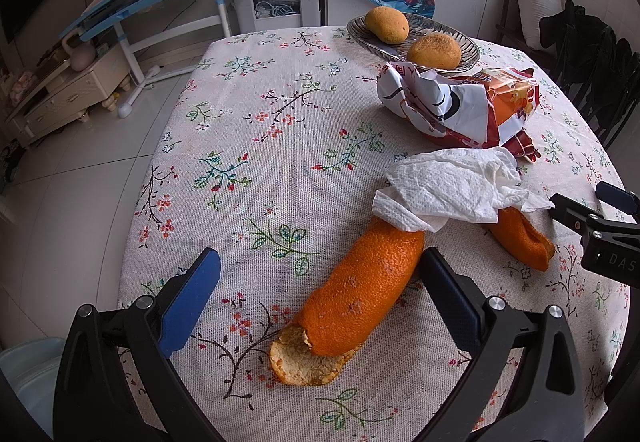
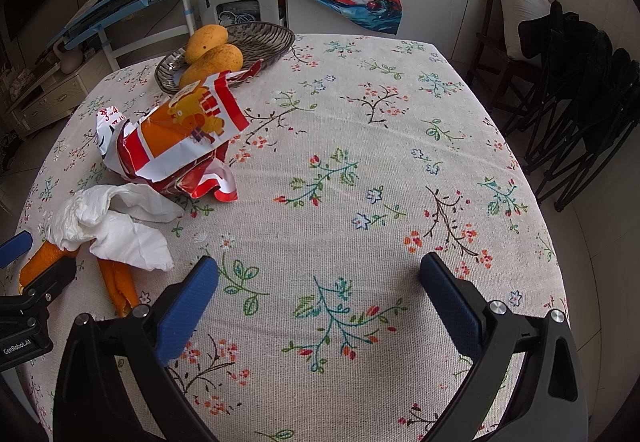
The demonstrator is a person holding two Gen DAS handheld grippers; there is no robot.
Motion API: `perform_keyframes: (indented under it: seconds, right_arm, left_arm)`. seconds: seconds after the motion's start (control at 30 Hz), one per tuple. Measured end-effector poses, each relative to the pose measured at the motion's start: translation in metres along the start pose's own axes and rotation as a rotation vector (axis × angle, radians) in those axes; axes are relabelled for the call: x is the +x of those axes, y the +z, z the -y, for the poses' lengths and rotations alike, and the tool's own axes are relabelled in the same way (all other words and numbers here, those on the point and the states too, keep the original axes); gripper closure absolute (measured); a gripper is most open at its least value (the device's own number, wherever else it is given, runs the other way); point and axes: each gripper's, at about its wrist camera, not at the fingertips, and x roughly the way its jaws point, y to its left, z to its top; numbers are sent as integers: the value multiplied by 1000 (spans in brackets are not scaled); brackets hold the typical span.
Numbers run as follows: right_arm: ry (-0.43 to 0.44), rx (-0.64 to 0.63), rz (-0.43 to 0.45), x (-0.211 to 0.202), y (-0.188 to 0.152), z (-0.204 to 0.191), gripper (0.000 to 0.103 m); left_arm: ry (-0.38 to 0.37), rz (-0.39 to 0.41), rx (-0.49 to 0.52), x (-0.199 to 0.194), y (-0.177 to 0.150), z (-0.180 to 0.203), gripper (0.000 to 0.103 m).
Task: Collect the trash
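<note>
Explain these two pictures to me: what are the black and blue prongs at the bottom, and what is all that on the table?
The prongs are the fingers of two hand-held grippers, each with a camera looking along them. The left gripper sees a large orange peel lying between its open fingers, not yet gripped. The right gripper is open over bare tablecloth. Also there: a crumpled tissue partly covering the large peel and a smaller peel, an empty snack bag, and a basket holding two mangoes. Nothing is held.
</note>
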Motion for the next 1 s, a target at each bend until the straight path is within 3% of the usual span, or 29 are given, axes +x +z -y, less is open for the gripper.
perform_keyframes:
  seconds: [0.7, 0.83, 0.93, 1.0]
  right_arm:
    - [-6, 10, 3, 1, -1, -1, 7]
    - [61, -75, -41, -6, -6, 0, 7]
    - [121, -38, -46, -17, -12, 10, 7]
    - [165, -24, -13, -34, -14, 16, 7]
  left_arm:
    - [2, -8, 1, -1, 0, 1, 7]
    - [19, -19, 4, -8, -4, -1, 7]
    - [103, 31, 14, -25, -11, 0, 7]
    - [103, 64, 20, -39, -13, -2, 7]
